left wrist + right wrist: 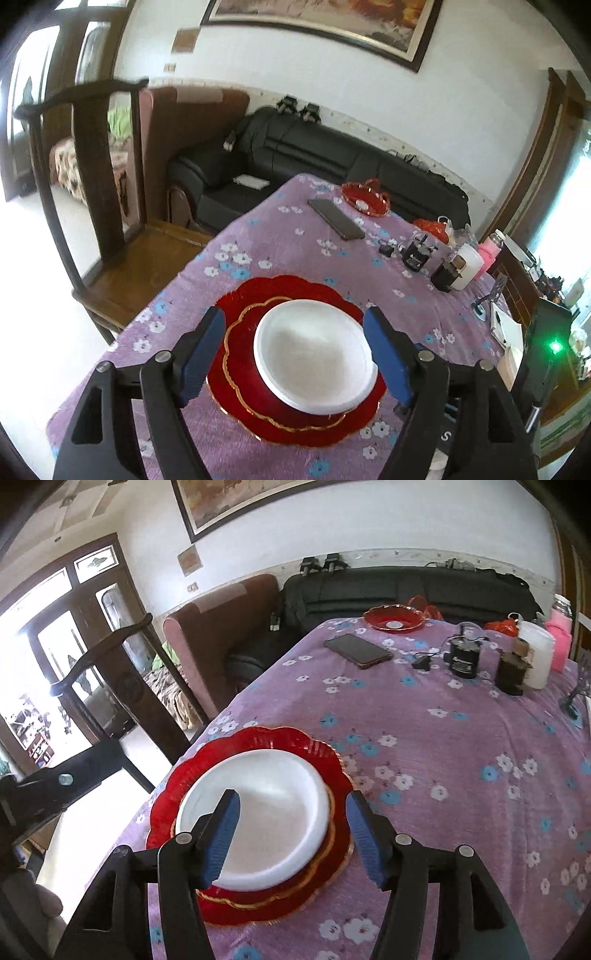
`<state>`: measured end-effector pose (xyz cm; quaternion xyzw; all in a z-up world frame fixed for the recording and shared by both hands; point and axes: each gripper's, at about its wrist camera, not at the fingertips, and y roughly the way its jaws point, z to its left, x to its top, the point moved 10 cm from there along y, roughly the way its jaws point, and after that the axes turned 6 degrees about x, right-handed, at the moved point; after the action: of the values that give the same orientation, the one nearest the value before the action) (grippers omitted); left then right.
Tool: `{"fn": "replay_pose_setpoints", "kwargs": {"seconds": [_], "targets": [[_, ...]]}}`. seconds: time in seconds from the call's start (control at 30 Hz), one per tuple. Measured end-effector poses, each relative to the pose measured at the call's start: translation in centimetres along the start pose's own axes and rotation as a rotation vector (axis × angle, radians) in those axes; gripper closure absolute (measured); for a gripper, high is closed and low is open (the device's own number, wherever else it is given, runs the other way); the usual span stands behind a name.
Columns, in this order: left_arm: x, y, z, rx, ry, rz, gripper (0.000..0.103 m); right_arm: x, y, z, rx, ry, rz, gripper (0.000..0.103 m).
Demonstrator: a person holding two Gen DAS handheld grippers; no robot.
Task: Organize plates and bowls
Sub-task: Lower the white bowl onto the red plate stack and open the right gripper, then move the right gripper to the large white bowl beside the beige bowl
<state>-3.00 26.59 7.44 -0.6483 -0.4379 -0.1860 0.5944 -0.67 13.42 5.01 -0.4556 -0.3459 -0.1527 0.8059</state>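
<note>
A white plate (314,354) lies on a smaller red gold-rimmed plate (240,339), which lies on a large red scalloped plate (295,291) near the table's front left edge. The same stack shows in the right wrist view: white plate (266,797), large red plate (258,742). A red bowl (365,197) stands at the far end of the table, also in the right wrist view (393,618). My left gripper (293,350) is open and empty above the stack. My right gripper (291,834) is open and empty over the white plate's right side.
On the purple flowered tablecloth (443,757) lie a phone (358,650), a black charger (423,662), dark jars (464,659), a white cup (537,657) and a pink bottle (559,638). A wooden chair (107,206) stands at the left; a black sofa (295,155) stands behind.
</note>
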Motion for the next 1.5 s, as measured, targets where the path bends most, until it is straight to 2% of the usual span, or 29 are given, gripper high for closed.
{"fn": "replay_pose_setpoints", "kwargs": {"seconds": [0.2, 0.4, 0.5, 0.7, 1.07, 1.17, 1.3, 1.5], "targets": [[-0.3, -3.8, -1.9, 0.078, 0.089, -0.105, 0.017, -1.4, -3.4, -1.7, -0.022, 0.012, -0.032, 0.038], [-1.6, -6.5, -3.0, 0.214, 0.147, -0.182, 0.007, -2.5, -8.0, -4.2, -0.115, -0.021, -0.122, 0.035], [-2.7, -6.9, -4.3, 0.194, 0.173, -0.164, 0.007, -2.6, -10.3, -5.5, -0.15, -0.022, -0.174, 0.026], [-4.6, -8.3, -6.9, 0.169, 0.234, -0.152, 0.007, -3.7, -13.4, -7.4, -0.147, 0.037, -0.196, 0.026], [-6.0, -10.7, -9.8, 0.17, 0.309, -0.185, 0.007, -5.3, -15.4, -10.4, -0.173, 0.093, -0.193, 0.026], [-6.4, -10.5, -10.3, 0.153, 0.315, -0.174, 0.007, -5.6, -15.9, -11.7, -0.189, 0.109, -0.19, 0.026], [-6.9, -9.9, -10.6, 0.111, 0.313, -0.136, 0.007, -6.1, -18.1, -15.9, -0.239, 0.175, -0.208, 0.026], [-7.5, -8.8, -10.7, 0.068, 0.295, -0.102, 0.007, -6.5, -26.2, -27.4, -0.42, 0.362, -0.311, 0.026]]}}
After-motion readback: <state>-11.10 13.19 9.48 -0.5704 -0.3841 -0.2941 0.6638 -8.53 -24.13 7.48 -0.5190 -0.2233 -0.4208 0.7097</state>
